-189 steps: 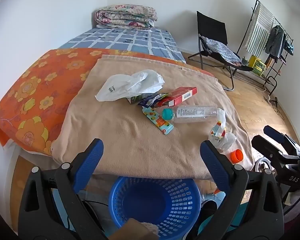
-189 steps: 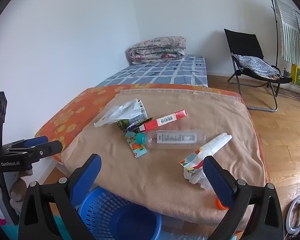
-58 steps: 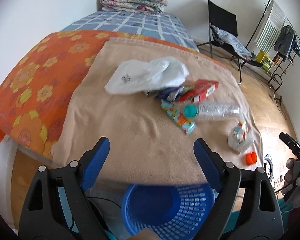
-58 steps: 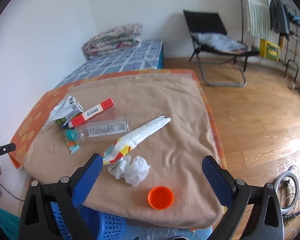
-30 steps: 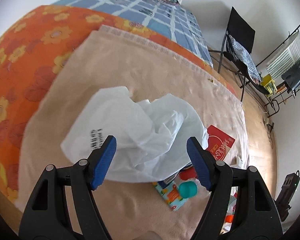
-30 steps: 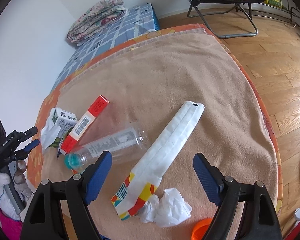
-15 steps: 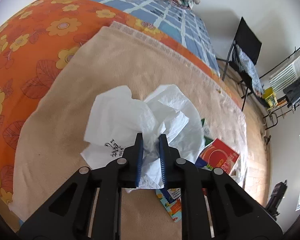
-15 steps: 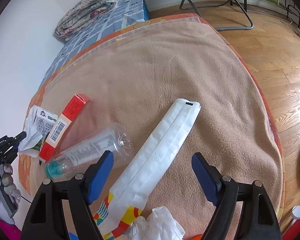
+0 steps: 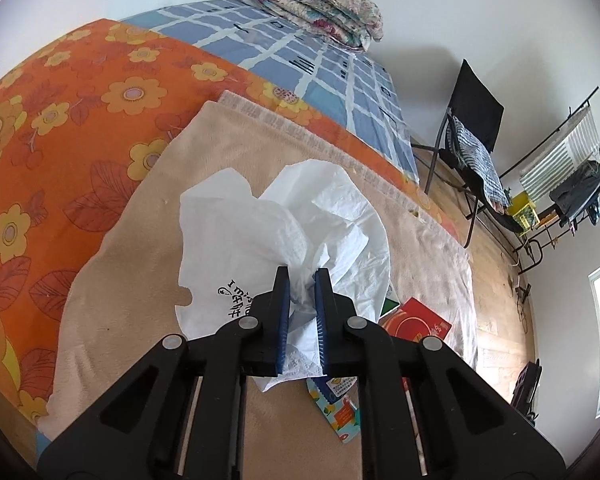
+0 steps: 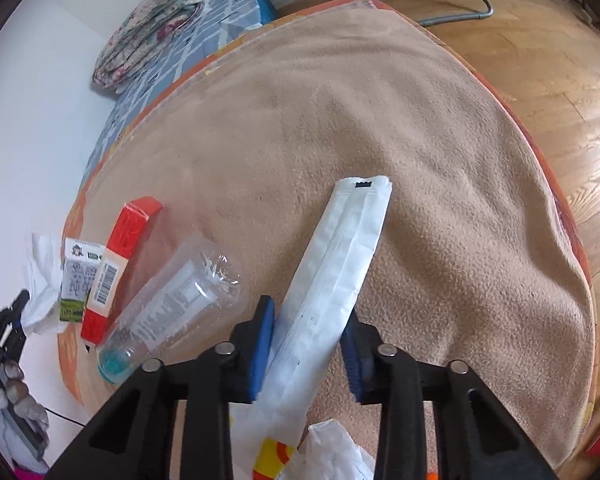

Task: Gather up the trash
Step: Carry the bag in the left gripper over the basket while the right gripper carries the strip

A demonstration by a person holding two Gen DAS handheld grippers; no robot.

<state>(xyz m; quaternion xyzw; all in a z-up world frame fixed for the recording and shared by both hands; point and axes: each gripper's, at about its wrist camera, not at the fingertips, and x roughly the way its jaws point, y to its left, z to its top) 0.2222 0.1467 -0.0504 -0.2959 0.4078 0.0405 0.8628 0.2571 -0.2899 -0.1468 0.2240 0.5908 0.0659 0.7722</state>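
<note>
Two grippers | left gripper pinches crinkled white plastic bag | right gripper clasps long flat white packet

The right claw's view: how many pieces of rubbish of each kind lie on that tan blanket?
Clear plastic bottle with teal cap: 1
Long red cardboard box: 1
Small green-and-white carton: 1
Long white paper packet: 1
Crumpled white plastic bags: 2
Total: 6

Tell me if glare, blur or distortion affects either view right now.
Left wrist: sharp, evenly daylit; fisheye bends the bed and walls, dark corners. Right wrist: sunlight glares on the floor at right; the white packet and bottle are sharp; the blanket bulges from distortion.
</note>
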